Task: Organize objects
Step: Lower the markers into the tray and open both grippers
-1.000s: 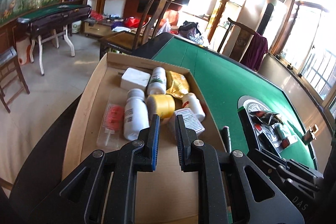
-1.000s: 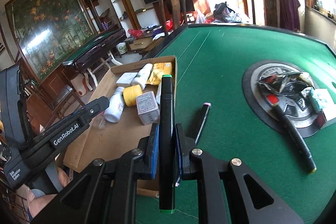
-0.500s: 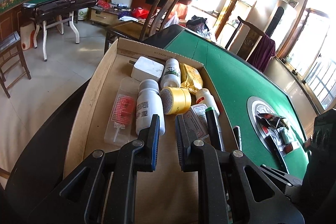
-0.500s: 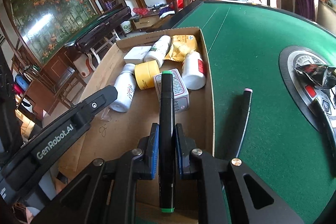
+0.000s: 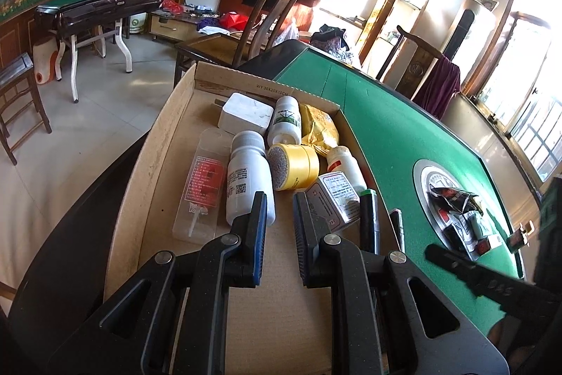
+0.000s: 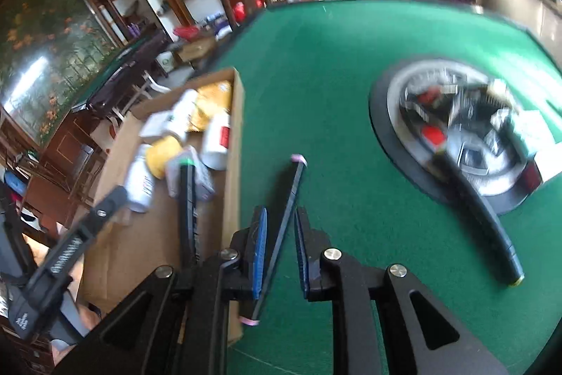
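Released since half a second ago: the green-capped black marker (image 6: 186, 199) is no longer being gripped by the right gripper (image 6: 279, 248) and is now lying inside the cardboard box (image 6: 233, 143), along its right wall, beside the small printed carton (image 5: 333, 195). In the left wrist view the same marker (image 5: 368, 217) is seen just inside the box edge.

Right gripper jaws are being held apart with nothing clamped; they are positioned astride the pink-capped black pen (image 6: 284, 224), which is lying on the green felt table (image 6: 333, 94) just outside the box. Whether the pads are touching the pen cannot be told, as the view is motion-blurred.

Left gripper (image 5: 279, 224) is being held over the near end of the box floor, jaws narrowly apart and empty.

Box contents being noted: tall white bottle (image 5: 247, 174), yellow tape roll (image 5: 293, 166), clear packet with red label (image 5: 202, 188), white square block (image 5: 246, 115), green-labelled bottle (image 5: 286, 123), yellow pouch (image 5: 319, 129), small red-labelled bottle (image 5: 346, 164).

A thick black marker (image 6: 474, 213) is lying across the round centre panel (image 6: 397, 101) of the table, well apart from the box.
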### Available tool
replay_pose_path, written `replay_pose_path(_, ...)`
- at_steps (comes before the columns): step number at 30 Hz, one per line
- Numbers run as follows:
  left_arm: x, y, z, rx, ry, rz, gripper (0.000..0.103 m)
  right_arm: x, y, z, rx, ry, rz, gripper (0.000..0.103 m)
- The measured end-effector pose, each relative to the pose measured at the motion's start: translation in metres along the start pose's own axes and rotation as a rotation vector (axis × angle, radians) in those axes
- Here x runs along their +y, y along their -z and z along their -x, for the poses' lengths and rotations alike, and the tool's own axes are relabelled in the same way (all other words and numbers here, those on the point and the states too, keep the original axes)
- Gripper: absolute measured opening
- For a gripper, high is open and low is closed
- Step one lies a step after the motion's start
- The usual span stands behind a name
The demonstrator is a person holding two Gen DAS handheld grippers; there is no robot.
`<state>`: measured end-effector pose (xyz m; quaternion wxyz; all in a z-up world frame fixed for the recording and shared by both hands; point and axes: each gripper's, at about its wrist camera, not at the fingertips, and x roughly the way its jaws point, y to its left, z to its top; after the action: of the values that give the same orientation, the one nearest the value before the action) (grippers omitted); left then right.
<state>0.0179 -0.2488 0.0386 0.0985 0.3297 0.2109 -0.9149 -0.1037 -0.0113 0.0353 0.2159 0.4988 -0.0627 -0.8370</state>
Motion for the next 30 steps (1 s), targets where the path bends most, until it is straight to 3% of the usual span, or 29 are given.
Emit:
replay_pose_path(3, 0.0, 0.0, 0.0, 0.0, -0.001, 0.002, 0.014, 0.001, 0.002, -0.008, 0.012, -0.012, 0.012, 0.016)
replay_pose_path(15, -0.001, -0.001, 0.0, 0.0, -0.003, -0.008, 0.014, 0.022, 0.004, -0.03, 0.039, 0.092, 0.121, 0.018)
replay_pose_path(22, -0.001, -0.001, -0.001, 0.001, 0.001, -0.005, 0.014, 0.011, 0.006, -0.023, 0.008, 0.094, 0.122, 0.013)
replay_pose_path(26, 0.0, -0.002, 0.001, -0.006, 0.004, 0.0, 0.014, 0.011, 0.005, 0.011, -0.113, 0.049, 0.087, 0.012)
replay_pose_path(30, 0.002, -0.004, 0.007, -0.036, 0.003, 0.018, 0.014, 0.041, 0.011, 0.044, -0.196, -0.114, 0.15, 0.012)
